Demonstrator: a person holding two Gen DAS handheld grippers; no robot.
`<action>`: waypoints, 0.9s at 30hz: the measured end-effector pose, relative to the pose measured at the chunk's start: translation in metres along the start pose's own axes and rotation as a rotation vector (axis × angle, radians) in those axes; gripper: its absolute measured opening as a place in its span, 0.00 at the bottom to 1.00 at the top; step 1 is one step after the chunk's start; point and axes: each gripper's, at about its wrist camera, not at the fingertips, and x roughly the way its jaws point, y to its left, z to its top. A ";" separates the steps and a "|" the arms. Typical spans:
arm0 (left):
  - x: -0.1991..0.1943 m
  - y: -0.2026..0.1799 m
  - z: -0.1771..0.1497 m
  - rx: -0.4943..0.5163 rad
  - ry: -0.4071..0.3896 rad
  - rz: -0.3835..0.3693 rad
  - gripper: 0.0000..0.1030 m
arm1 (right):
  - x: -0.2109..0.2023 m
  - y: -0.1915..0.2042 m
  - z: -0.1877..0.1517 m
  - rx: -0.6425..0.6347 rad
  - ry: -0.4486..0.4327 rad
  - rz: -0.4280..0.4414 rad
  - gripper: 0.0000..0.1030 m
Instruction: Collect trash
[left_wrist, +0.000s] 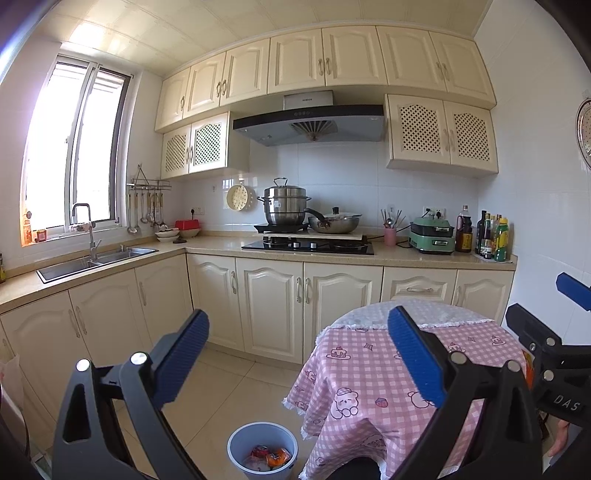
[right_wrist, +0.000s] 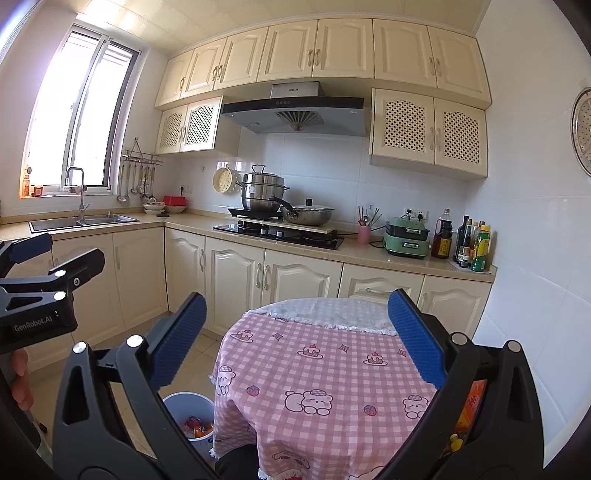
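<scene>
The trash (left_wrist: 267, 458) sits in the bin (left_wrist: 236, 448) on the floor, just left of the desk (left_wrist: 369, 373): crumpled red and orange wrappers, small in both views. You can expect them to be light, soft and slick, so they should crush rather than break; pinch a bunched fold, not a flat face. An orange packet (right_wrist: 471, 402) shows at the desk's right edge, half hidden behind your right finger; what it rests on you cannot tell.

Your left gripper (left_wrist: 295, 354) and right gripper (right_wrist: 295, 336) both have fingers spread wide, holding nothing, up above the desk.

The cloth hangs over the desk rim, touching the bin, so it could snag. Open floor (left_wrist: 221, 391) lies left toward the cabinets (left_wrist: 273, 306); the wall (right_wrist: 535, 295) closes in on the right.
</scene>
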 end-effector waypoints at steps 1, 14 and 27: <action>0.001 0.000 0.000 0.000 0.001 0.000 0.93 | 0.000 0.000 0.000 0.000 0.001 0.000 0.94; 0.003 0.003 -0.003 0.004 0.006 -0.002 0.93 | 0.002 0.000 -0.002 -0.001 0.006 0.001 0.94; 0.003 0.004 -0.004 0.003 0.008 -0.003 0.93 | 0.003 -0.001 -0.008 -0.005 0.011 0.004 0.94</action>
